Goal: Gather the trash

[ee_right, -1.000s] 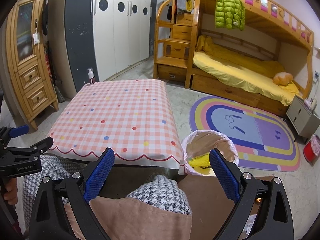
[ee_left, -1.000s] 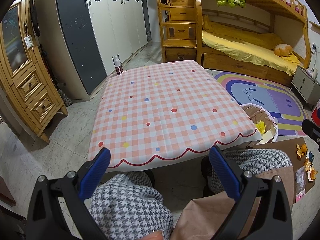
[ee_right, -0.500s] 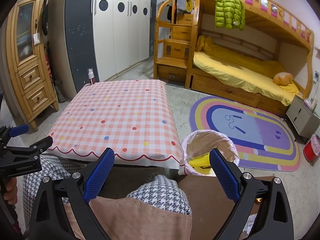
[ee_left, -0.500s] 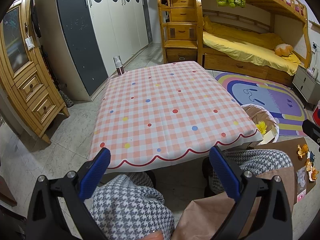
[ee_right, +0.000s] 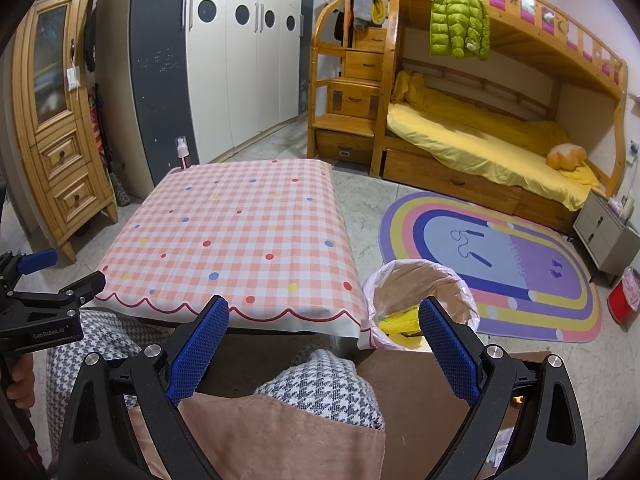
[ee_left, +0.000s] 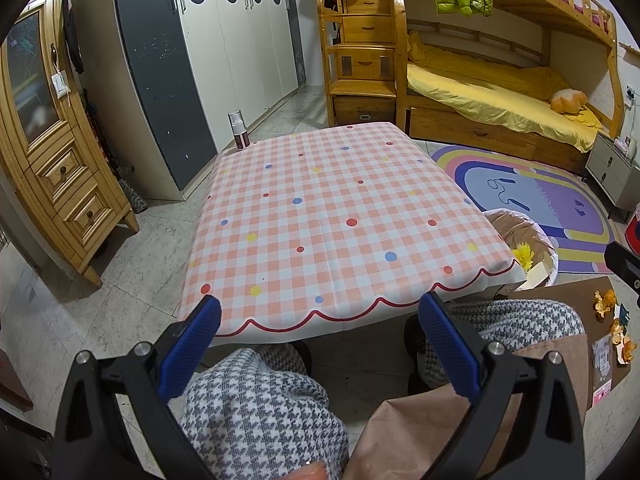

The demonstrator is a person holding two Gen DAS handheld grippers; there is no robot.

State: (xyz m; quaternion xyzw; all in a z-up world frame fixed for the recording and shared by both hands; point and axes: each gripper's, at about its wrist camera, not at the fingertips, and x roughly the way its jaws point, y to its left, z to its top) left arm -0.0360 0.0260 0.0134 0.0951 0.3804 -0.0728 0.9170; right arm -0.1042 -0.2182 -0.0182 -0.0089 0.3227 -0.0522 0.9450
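A low table with a pink checked cloth [ee_left: 328,216] stands in front of me, also in the right wrist view [ee_right: 240,236]. A bin lined with a pale bag [ee_right: 424,284] stands at the table's right front corner and holds yellow scraps [ee_right: 394,326]; it also shows in the left wrist view [ee_left: 524,236]. Orange peel bits [ee_left: 616,328] and a small packet [ee_left: 602,364] lie on a brown board [ee_left: 576,292] at my right. My left gripper [ee_left: 320,338] is open and empty above my knees. My right gripper [ee_right: 324,336] is open and empty.
A small spray bottle [ee_left: 238,130] stands at the table's far left corner. A wooden cabinet [ee_left: 52,152] is at the left, wardrobes [ee_left: 224,48] behind, a bunk bed [ee_left: 496,92] and a rainbow rug [ee_right: 500,264] at the right. A red bucket [ee_right: 622,298] sits far right.
The left wrist view has tilted up slightly, so the table sits a little lower in frame. Both grippers stay open and empty; the right has not moved.
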